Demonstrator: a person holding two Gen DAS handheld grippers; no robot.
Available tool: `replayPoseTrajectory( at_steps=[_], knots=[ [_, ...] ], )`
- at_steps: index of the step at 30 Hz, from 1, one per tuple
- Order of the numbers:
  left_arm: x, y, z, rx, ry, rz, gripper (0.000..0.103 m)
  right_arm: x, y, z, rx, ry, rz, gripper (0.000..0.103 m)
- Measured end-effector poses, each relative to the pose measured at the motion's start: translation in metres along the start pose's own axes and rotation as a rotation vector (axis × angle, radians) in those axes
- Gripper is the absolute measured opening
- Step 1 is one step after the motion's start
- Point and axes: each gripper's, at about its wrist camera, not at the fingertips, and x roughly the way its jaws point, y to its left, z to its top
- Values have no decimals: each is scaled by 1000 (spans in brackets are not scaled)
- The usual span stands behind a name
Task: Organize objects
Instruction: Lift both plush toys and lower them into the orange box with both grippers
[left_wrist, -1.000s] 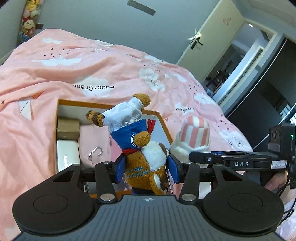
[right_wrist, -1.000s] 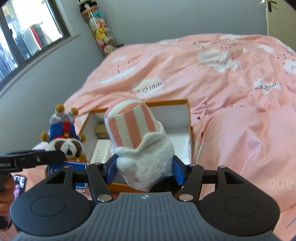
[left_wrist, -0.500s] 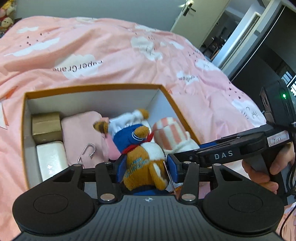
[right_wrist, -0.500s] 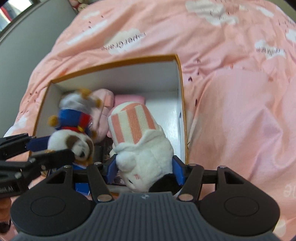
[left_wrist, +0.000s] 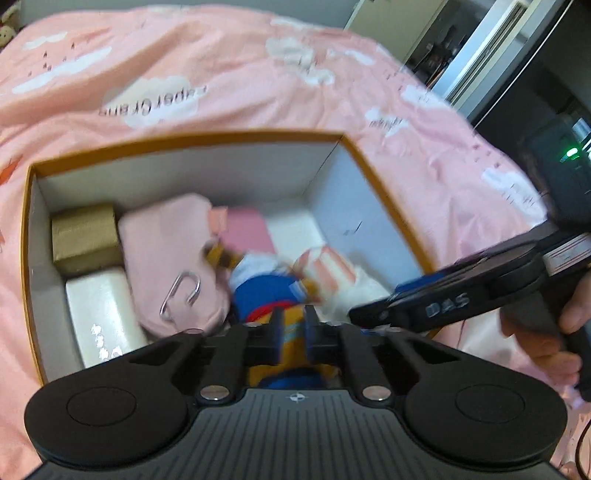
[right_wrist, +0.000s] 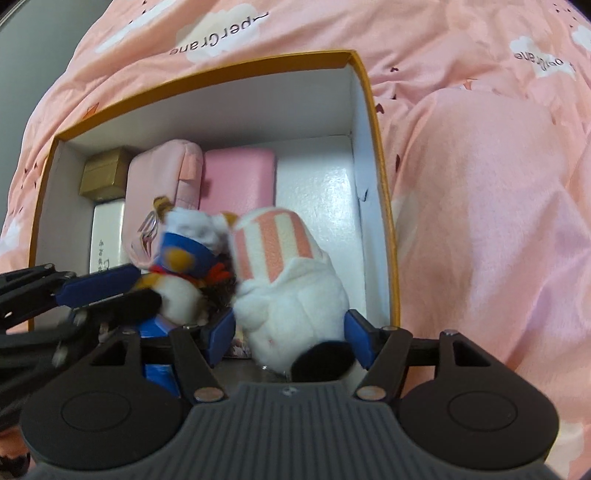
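Now, left wrist view: left hand-held gripper (left_wrist: 291, 334) is clenched narrow on the brown plush bear w/ blue-and-white outfit (left_wrist: 271, 291), which hangs low inside the orange-rimmed white cardboard box (left_wrist: 192, 142) on the pink cloud-print bed (left_wrist: 221, 66). Bear sits btwn the soft pink pouch w/ metal clip (left_wrist: 166, 254) and the pink-striped white plush toy (left_wrist: 325, 267). Frame is blurred, so whether it touches the floor of the box can't be told. Best to lower until it rests, then let go.

Right wrist view: right hand-held gripper (right_wrist: 290, 334) grasps the striped plush at its white body, head-down over the bare white floor near the right wall. Gold box (right_wrist: 101, 175) and pink flat case (right_wrist: 238, 173) lie at the back. Set it beside the bear, not on top; spread fingers only once supported, and mind the other tool close at left.
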Motion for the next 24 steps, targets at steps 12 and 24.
replayPoseTrajectory(
  at_steps=[12,24],
  knots=[
    [13,5,11,-39,99,2,66,-16,15,-3,-357,-109,-22,47],
    [43,-2,22,-31,202,74,70,11,15,-9,-570,-68,-7,44]
  ],
)
